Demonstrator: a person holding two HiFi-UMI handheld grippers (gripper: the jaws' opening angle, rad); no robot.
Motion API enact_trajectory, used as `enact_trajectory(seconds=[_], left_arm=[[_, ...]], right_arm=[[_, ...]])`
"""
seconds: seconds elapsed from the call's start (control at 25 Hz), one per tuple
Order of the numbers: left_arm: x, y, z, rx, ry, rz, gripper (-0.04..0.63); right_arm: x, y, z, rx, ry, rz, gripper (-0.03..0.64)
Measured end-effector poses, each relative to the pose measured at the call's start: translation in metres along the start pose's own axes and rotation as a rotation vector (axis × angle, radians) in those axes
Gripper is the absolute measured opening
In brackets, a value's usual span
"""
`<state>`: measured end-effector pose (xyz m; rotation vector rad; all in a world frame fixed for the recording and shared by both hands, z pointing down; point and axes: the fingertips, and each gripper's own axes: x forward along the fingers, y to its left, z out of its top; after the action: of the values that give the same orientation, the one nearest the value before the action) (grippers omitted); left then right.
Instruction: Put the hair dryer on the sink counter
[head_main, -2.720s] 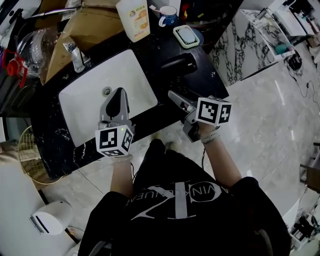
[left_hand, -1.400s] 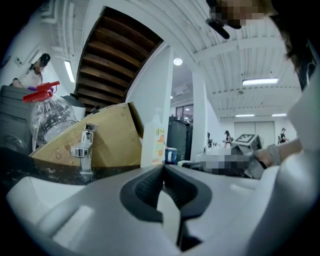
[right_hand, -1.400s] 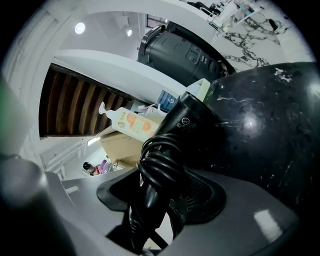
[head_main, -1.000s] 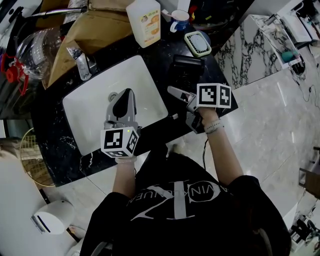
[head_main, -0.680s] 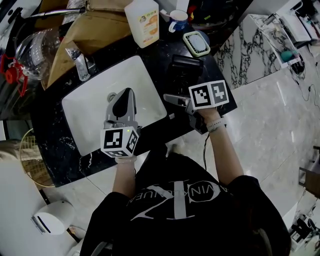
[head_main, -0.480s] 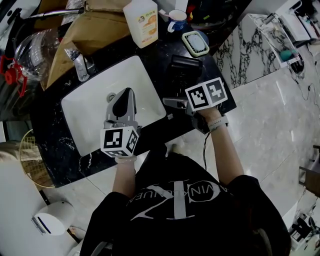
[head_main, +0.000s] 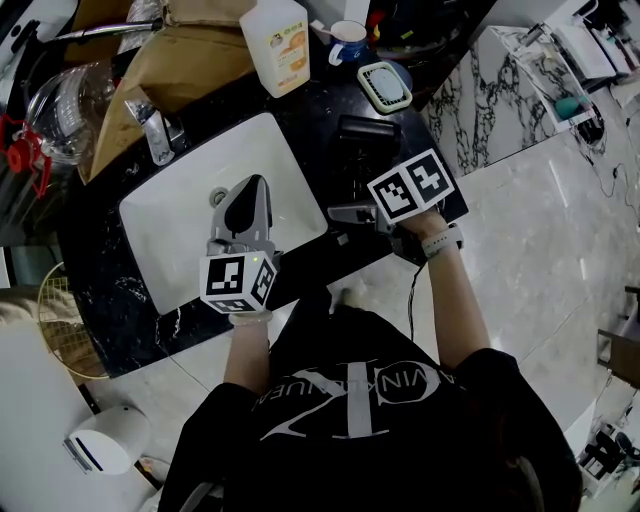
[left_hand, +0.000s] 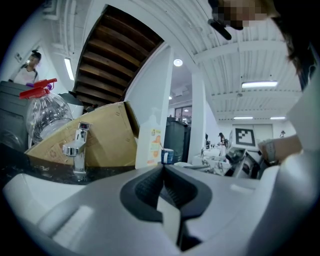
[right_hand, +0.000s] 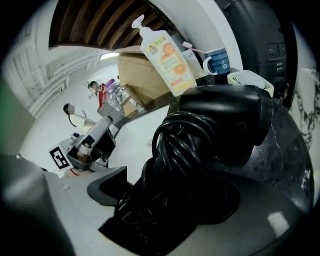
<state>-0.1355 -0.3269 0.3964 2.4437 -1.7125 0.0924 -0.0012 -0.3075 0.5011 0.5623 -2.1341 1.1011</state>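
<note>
The black hair dryer (head_main: 362, 135) lies on the black marble sink counter (head_main: 318, 98), right of the basin, its cord coiled round the handle. My right gripper (head_main: 358, 200) is at the dryer's near end. In the right gripper view the dryer (right_hand: 220, 125) and its cord fill the gap between the jaws of the right gripper (right_hand: 175, 195). Those jaws are opening, and the left pad stands off the cord. My left gripper (head_main: 252, 188) hovers over the white basin (head_main: 170, 235); the left gripper (left_hand: 162, 172) is shut and holds nothing.
A faucet (head_main: 152, 118) stands behind the basin. Along the back are a cardboard box (head_main: 180, 60), a soap bottle (head_main: 275, 35), a blue mug (head_main: 347, 38) and a soap dish (head_main: 385, 85). A clear plastic bottle (head_main: 60, 100) stands at the far left. The counter's edge drops to floor on the right.
The right gripper's marker cube has turned and shifted a little left, and its jaws have spread round the dryer's handle. The dryer stays on the counter. The left gripper has not moved.
</note>
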Motion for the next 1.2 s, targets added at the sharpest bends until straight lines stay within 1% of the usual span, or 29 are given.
enact_trajectory(seconds=[0.12, 0.2, 0.36, 0.56, 0.68, 0.76, 0.84, 0.96, 1.0, 1.2], left_arm=[[0.001, -0.003, 0.001, -0.004, -0.002, -0.008, 0.000], [0.001, -0.004, 0.002, -0.009, -0.004, -0.010, 0.000], [0.001, -0.007, 0.003, -0.012, -0.008, -0.014, 0.000], [0.000, -0.010, 0.003, -0.017, -0.010, -0.017, 0.000], [0.001, -0.013, 0.002, -0.019, -0.006, -0.020, 0.000], [0.000, -0.016, 0.001, -0.018, -0.004, -0.023, 0.000], [-0.001, -0.018, 0.001, -0.016, -0.003, -0.023, 0.000], [-0.002, -0.020, 0.001, -0.015, -0.003, -0.017, 0.000], [-0.003, -0.020, 0.002, -0.015, -0.004, -0.014, 0.000], [-0.009, -0.019, 0.005, -0.008, -0.011, 0.005, 0.000]], right_arm=[[0.001, 0.001, -0.006, -0.056, 0.062, -0.039, 0.443], [0.002, 0.001, -0.008, -0.061, 0.076, -0.046, 0.446], [-0.001, 0.001, -0.012, -0.041, 0.067, -0.046, 0.446], [-0.005, 0.001, -0.018, -0.040, 0.067, -0.049, 0.445], [-0.010, 0.001, -0.022, -0.036, 0.050, -0.043, 0.431], [-0.015, 0.000, -0.023, -0.044, 0.033, -0.047, 0.410], [-0.022, -0.001, -0.023, -0.056, 0.007, -0.061, 0.374], [-0.032, -0.005, -0.021, -0.072, -0.034, -0.090, 0.290], [-0.036, -0.006, -0.021, -0.080, -0.045, -0.099, 0.252], [-0.047, -0.003, -0.018, -0.142, -0.111, -0.118, 0.134]])
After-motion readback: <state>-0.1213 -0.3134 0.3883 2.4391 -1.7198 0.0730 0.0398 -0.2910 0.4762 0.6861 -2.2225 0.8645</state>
